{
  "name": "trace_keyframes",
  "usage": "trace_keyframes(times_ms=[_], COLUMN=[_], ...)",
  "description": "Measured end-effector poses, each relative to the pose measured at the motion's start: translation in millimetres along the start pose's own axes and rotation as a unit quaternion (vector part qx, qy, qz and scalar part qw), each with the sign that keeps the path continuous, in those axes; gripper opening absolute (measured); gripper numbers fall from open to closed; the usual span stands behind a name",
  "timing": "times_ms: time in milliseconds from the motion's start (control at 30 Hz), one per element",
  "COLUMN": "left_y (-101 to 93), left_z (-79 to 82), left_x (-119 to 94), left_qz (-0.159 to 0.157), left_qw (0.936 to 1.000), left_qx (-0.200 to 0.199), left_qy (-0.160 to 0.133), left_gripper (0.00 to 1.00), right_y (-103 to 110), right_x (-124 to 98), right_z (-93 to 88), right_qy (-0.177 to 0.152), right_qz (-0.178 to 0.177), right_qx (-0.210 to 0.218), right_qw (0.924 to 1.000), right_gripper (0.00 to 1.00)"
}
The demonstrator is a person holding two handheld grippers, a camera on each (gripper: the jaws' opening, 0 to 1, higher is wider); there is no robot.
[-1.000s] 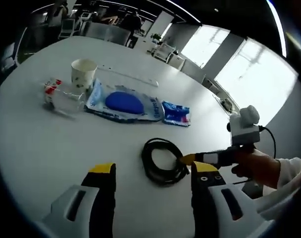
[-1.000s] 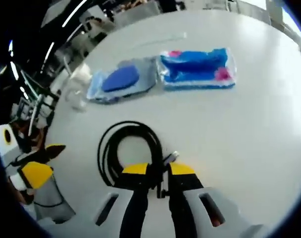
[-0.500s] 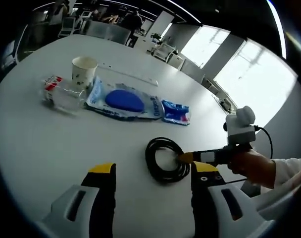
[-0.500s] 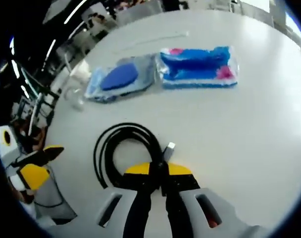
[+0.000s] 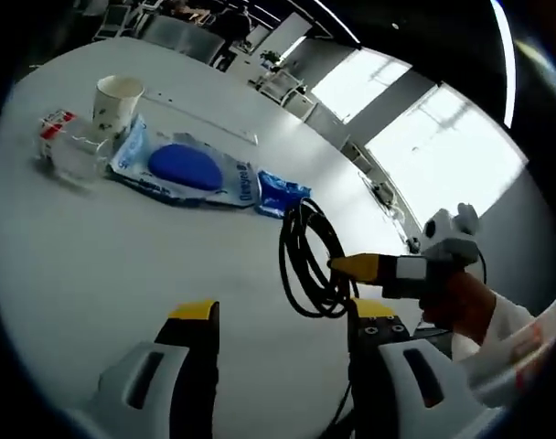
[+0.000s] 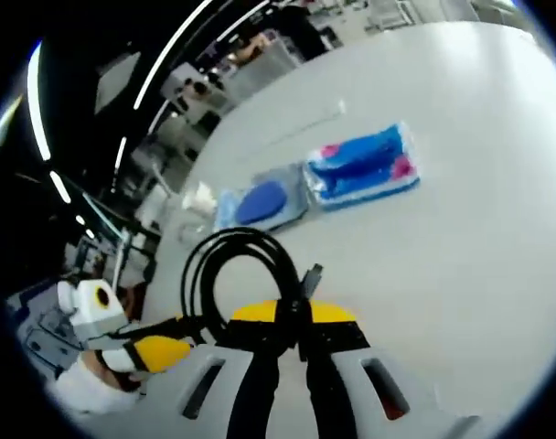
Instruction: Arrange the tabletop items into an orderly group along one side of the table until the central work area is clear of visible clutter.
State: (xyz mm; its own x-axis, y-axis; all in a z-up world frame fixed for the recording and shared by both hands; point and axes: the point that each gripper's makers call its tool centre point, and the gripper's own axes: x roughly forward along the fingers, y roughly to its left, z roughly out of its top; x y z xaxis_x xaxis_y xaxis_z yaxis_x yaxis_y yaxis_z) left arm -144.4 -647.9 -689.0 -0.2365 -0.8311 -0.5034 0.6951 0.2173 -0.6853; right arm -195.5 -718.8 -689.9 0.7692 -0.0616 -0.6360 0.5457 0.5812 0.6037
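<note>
Right hand-held gripper [image 6: 292,320] pinching black cable coil [image 6: 237,274], holding it lifted off white worktop [image 6: 461,238]. Left hand-held gripper [image 5: 278,320] jaws spread, hovering below coil. Blue packets [image 5: 182,169], paper cup [image 5: 113,96] lying far side.

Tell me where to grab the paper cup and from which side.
Grip the paper cup across its side wall near the middle, coming in level from its open side, away from the plastic packet lying against it. It stands upright and tapers, so the jaws should straddle the wall.
</note>
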Motion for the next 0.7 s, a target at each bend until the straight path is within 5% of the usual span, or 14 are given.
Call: trace_keyframes(times_ms=[200, 300, 700], left_y=[-19.1, -30.4, -33.6], left_z=[4.0, 4.5, -7.4], left_x=[8.0, 10.1, 40.9], left_qz=[-0.031, -0.052, -0.028], left_qw=[0.9993, 0.9982, 0.9935], left_qx=[0.011, 0.02, 0.057], left_qy=[0.014, 0.025, 0.095], left_gripper=[0.42, 0.18, 0.1], right_y=[3.1, 2.7, -29.6], right_x=[-15.3, -20.6, -24.9], right_z=[-2.0, -1.0, 12.0], right_qy=[-0.005, -0.01, -0.014], right_qz=[0.004, 0.006, -0.024], right_qx=[-0.007, -0.005, -0.034], right_qw=[1.0, 0.9999, 0.999], right_gripper=[0.07, 0.07, 0.08])
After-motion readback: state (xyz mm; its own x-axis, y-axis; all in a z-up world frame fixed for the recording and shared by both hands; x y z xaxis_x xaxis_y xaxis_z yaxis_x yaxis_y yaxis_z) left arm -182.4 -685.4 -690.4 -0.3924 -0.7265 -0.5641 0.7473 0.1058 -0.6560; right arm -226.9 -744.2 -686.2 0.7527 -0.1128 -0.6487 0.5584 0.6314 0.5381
